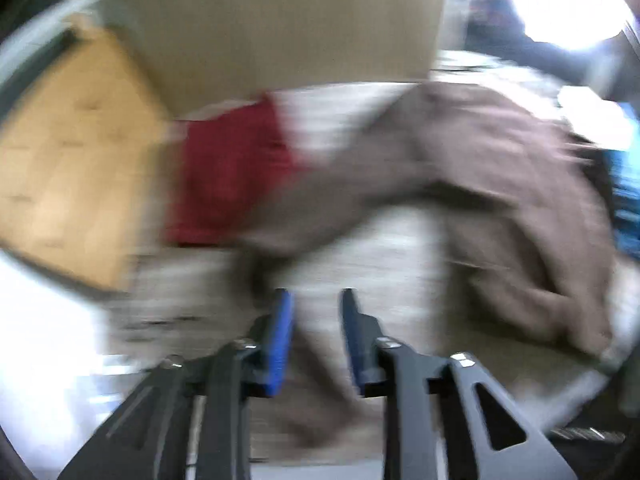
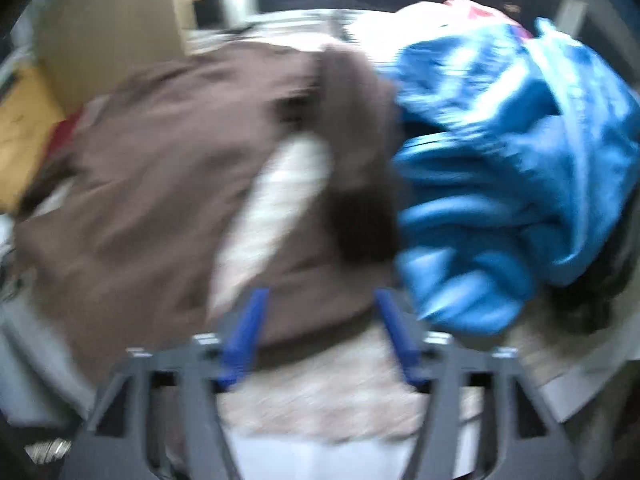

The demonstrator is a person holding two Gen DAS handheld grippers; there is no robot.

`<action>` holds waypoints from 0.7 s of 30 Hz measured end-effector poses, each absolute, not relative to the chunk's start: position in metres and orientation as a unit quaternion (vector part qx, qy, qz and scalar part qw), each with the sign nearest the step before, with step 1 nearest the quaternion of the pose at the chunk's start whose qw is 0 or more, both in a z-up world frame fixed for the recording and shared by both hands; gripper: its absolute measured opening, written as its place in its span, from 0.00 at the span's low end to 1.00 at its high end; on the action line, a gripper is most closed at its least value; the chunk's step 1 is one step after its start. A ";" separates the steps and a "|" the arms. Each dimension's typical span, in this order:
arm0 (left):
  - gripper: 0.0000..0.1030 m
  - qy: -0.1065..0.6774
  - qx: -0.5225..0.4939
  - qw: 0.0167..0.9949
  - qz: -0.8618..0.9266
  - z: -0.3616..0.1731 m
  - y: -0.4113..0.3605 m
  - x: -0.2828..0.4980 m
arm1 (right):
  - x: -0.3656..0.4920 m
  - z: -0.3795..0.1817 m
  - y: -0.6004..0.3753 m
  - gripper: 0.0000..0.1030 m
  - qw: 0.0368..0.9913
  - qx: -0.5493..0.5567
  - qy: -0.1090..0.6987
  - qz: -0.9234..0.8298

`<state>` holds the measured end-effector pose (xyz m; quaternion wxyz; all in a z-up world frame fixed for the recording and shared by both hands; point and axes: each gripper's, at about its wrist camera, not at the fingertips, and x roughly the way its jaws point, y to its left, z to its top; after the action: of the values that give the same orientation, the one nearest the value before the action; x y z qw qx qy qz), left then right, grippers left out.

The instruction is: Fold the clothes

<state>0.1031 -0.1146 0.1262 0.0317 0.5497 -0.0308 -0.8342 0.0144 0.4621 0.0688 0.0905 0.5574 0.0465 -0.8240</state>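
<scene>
Fingers parted, empty, on left gripper and right gripper; one brown garment lies beyond, one blue garment touching its right edge

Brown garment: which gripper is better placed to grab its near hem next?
Probably the right gripper: it is open, with the brown garment hem lying between its fingers. The left gripper, also open, faces mostly bare surface.
</scene>
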 end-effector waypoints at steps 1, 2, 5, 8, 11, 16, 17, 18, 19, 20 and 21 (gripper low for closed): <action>0.47 -0.030 0.554 0.007 -0.832 0.120 -0.106 0.103 | 0.027 0.068 0.455 0.66 0.112 0.560 0.044 -0.820; 0.47 -0.029 0.557 -0.018 -0.830 0.113 -0.097 0.102 | 0.039 0.067 0.447 0.66 0.133 0.561 0.041 -0.816; 0.46 -0.026 0.566 -0.093 -0.819 0.093 -0.070 0.101 | 0.076 0.063 0.426 0.66 0.194 0.566 0.032 -0.801; 0.46 -0.024 0.572 -0.167 -0.803 0.073 -0.044 0.101 | 0.092 0.048 0.415 0.66 0.192 0.586 0.031 -0.787; 0.29 -0.014 0.573 -0.234 -0.785 0.057 -0.022 0.096 | 0.099 0.036 0.405 0.66 0.192 0.597 0.044 -0.778; 0.04 0.011 0.563 -0.292 -0.773 0.077 -0.018 0.085 | 0.101 0.035 0.389 0.05 0.188 0.594 0.072 -0.779; 0.04 0.013 0.560 -0.298 -0.773 0.085 -0.020 0.088 | 0.100 0.045 0.391 0.05 0.189 0.584 0.065 -0.787; 0.04 0.018 0.558 -0.303 -0.773 0.096 -0.024 0.092 | 0.100 0.056 0.393 0.05 0.190 0.573 0.057 -0.795; 0.04 0.023 0.555 -0.307 -0.773 0.107 -0.028 0.097 | 0.102 0.074 0.400 0.05 0.191 0.555 0.044 -0.808; 0.04 0.027 0.553 -0.310 -0.773 0.120 -0.032 0.104 | 0.103 0.092 0.407 0.05 0.191 0.537 0.031 -0.821; 0.04 0.031 0.550 -0.312 -0.774 0.133 -0.035 0.111 | 0.104 0.110 0.414 0.05 0.192 0.520 0.017 -0.832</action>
<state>0.1107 -0.0354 0.1327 -0.3121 0.5504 0.0311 -0.7737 0.1045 0.4145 0.1097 0.1917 0.5196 0.0170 -0.8324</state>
